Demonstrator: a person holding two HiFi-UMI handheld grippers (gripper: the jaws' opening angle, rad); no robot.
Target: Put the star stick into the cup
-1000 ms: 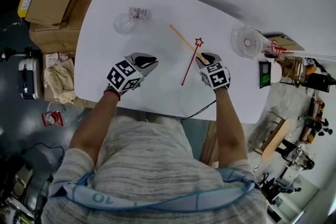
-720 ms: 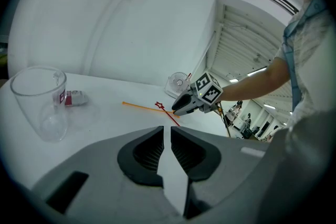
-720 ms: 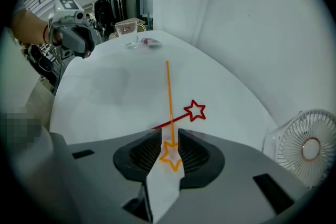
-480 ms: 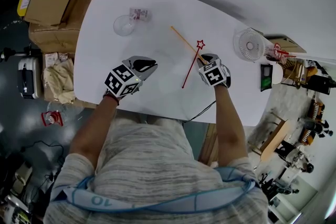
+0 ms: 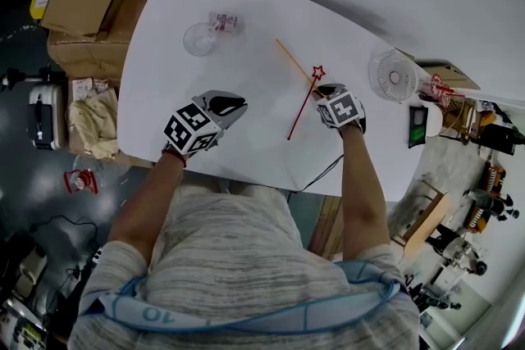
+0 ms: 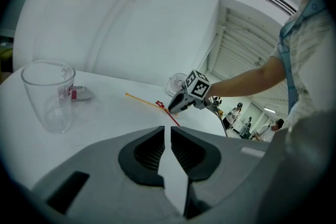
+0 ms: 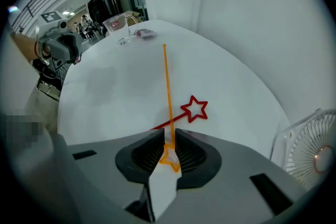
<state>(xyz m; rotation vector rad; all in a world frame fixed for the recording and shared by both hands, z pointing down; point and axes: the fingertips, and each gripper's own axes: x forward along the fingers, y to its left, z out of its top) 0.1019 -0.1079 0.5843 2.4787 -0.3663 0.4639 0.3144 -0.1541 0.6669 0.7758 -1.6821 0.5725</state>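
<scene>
Orange star stick (image 7: 167, 81) reaches over the white table (image 5: 164, 53). Its star end is half hidden, pinched in the right gripper (image 7: 168, 147) jaws. A red star stick (image 5: 302, 108) crosses beneath. The clear cup (image 5: 199, 38) stands far left, its red label unreadable. The left gripper (image 6: 167, 136) jaws are pressed together, empty.

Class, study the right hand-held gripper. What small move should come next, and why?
Probably a slight lift of the right hand-held gripper. Its jaws grip the star end of the orange stick, which seems to lie flat on the table and crosses the red stick. The cup stands well away, so the stick must clear both first.
</scene>
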